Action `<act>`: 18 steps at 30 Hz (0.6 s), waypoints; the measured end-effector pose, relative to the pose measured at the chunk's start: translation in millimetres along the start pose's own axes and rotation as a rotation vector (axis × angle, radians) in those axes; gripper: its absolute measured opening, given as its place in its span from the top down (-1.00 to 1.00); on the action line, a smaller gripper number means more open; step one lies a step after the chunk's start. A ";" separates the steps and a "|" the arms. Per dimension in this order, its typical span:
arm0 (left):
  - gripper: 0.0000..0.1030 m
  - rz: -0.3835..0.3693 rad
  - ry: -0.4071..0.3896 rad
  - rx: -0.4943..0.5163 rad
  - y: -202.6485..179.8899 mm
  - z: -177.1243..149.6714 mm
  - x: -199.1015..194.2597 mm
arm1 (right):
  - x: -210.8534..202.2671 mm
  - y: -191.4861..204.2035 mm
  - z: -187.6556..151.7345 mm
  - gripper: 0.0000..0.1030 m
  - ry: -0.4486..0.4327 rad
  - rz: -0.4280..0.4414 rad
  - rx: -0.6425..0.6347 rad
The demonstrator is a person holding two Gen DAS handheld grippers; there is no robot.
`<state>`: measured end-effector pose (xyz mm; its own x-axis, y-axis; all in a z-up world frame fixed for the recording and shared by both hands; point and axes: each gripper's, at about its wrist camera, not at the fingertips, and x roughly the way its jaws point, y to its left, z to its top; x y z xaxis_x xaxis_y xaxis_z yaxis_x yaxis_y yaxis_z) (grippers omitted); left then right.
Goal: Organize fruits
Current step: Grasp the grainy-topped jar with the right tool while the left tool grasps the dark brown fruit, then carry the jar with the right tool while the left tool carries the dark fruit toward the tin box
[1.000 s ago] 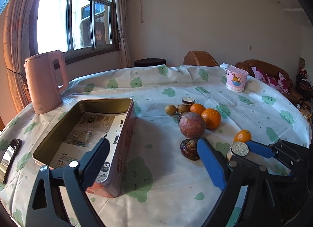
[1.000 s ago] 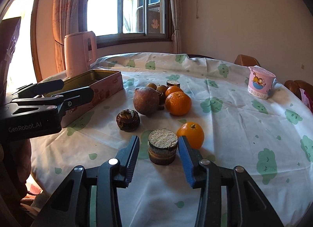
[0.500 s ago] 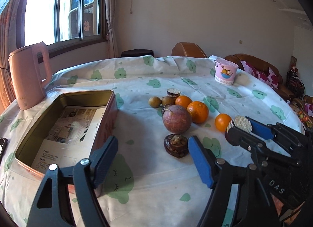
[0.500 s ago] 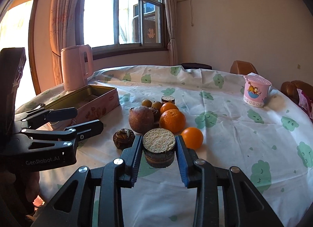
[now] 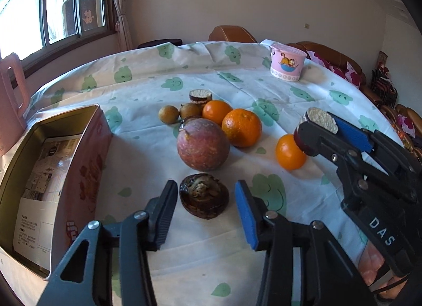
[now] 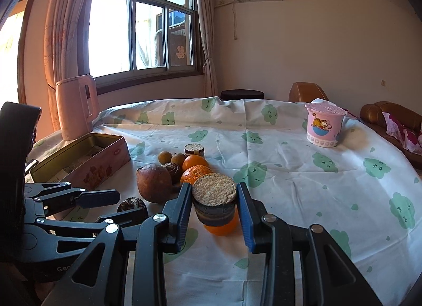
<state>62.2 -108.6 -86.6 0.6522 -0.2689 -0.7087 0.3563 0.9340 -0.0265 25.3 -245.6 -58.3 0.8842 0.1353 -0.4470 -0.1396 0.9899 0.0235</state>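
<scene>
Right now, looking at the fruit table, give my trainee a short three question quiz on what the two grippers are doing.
1. True or false: the right gripper is shut on the cut fruit piece.
2. Which thing sits between the fingers of the left gripper? A) the small orange B) the dark shrivelled fruit C) the pink cup
3. Fill in: the open metal tin lies to the ___ of the fruits in the left wrist view.

Key: 1 true. 2 B; the gripper's jaws have just been closing, with a gap showing on both sides of the fruit. 3 left.
</scene>
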 end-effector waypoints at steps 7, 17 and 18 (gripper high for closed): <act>0.17 -0.058 0.019 -0.068 15.7 0.0 3.4 | -1.5 1.1 -1.2 0.30 -0.009 0.018 -0.010; 0.17 -0.042 -0.087 -0.074 18.4 -1.2 -14.0 | -8.2 4.9 -2.9 0.30 -0.053 0.037 -0.031; 0.17 -0.042 -0.094 -0.077 19.3 -1.4 -14.9 | -8.8 5.3 -3.1 0.30 -0.056 0.037 -0.033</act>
<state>58.4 -86.2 -77.5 0.6989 -0.3258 -0.6367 0.3345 0.9358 -0.1117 15.3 -241.7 -57.1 0.9016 0.1750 -0.3956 -0.1867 0.9824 0.0091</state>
